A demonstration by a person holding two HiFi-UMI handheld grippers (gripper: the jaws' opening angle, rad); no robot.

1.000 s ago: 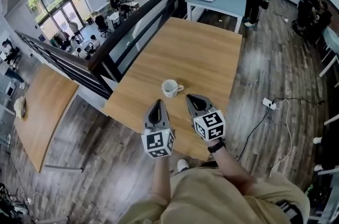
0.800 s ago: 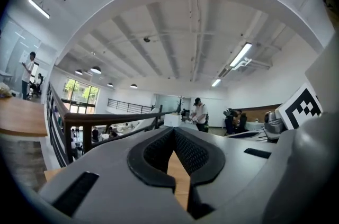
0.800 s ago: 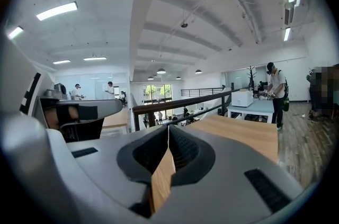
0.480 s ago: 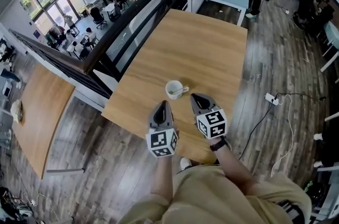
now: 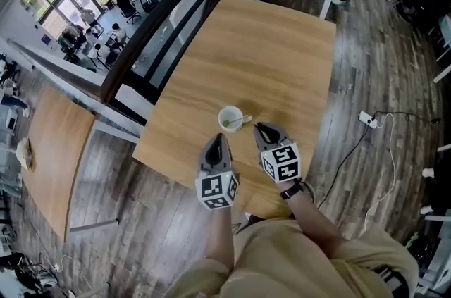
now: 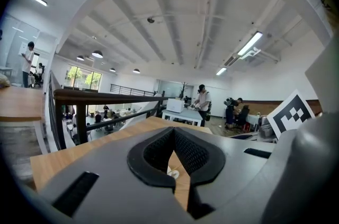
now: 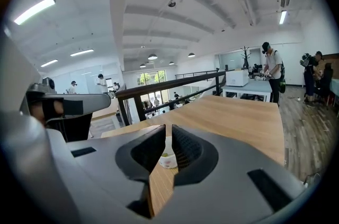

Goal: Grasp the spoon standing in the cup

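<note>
Both grippers have drawn closer to the white cup (image 5: 227, 118) than a second ago. It stands on the wooden table (image 5: 282, 43) near the front edge, and the spoon (image 5: 242, 122) in it leans out to the right. My right gripper (image 5: 262, 127) sits just beside the spoon handle and my left gripper (image 5: 218, 139) just short of the cup. Both pairs of jaws are closed and empty. I judge this the approach. Next, the right jaws must open and straddle the handle.
</note>
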